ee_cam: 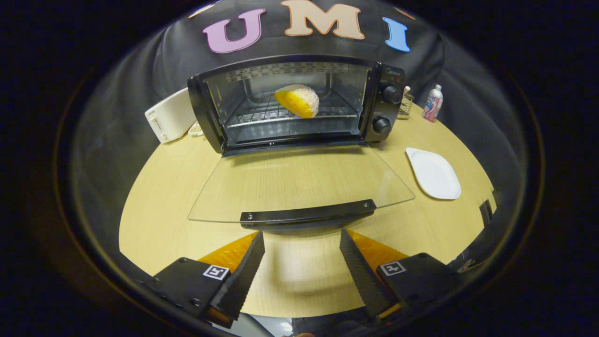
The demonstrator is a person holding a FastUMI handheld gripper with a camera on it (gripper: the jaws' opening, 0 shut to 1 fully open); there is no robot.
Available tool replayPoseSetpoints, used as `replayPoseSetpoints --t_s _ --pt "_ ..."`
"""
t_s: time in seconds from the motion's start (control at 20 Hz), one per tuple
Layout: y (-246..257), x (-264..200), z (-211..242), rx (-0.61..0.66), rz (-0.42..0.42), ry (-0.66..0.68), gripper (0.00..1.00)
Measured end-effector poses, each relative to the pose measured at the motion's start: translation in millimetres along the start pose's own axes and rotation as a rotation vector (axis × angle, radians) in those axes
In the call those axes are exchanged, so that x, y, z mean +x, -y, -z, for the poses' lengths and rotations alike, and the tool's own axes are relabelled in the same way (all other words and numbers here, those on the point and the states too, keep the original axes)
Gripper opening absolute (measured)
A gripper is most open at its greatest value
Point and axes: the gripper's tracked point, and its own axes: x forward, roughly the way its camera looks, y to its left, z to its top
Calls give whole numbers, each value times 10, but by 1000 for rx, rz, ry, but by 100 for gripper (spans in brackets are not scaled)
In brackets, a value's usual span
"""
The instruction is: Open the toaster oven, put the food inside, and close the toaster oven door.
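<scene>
A black toaster oven (383, 107) stands at the back of the wooden table (159, 196). Its glass door (299, 182) is folded down flat toward me, with the black handle (306, 216) at its near edge. Inside, on the wire rack (262, 114), lies a yellow and white piece of food (297, 100). My gripper (302, 238) is open, its fingertips just short of the door handle and a little below it. Nothing is between the fingers.
A white plate (434, 174) lies to the right of the open door. A white appliance (171, 114) sits left of the oven. A small bottle (433, 103) stands behind the oven's right side, at the table's far edge.
</scene>
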Motion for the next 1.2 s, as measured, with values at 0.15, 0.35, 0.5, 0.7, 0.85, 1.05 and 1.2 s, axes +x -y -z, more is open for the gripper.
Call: replayPoseSetpoints --t_s 0.15,0.35,0.5,0.7,0.85,1.05,1.2 --pt "-42 -82 -162 13 -25 46 100" --pt "-73 -127 -559 50 -35 126 100" --pt "-106 -105 -1008 76 -50 201 100" --pt "-139 -100 -1483 69 -58 279 100" --pt "-110 -177 -1723 85 -63 322 100" --pt "-15 -529 -2187 83 -72 422 100" --pt "67 -885 -2646 45 -92 522 100"
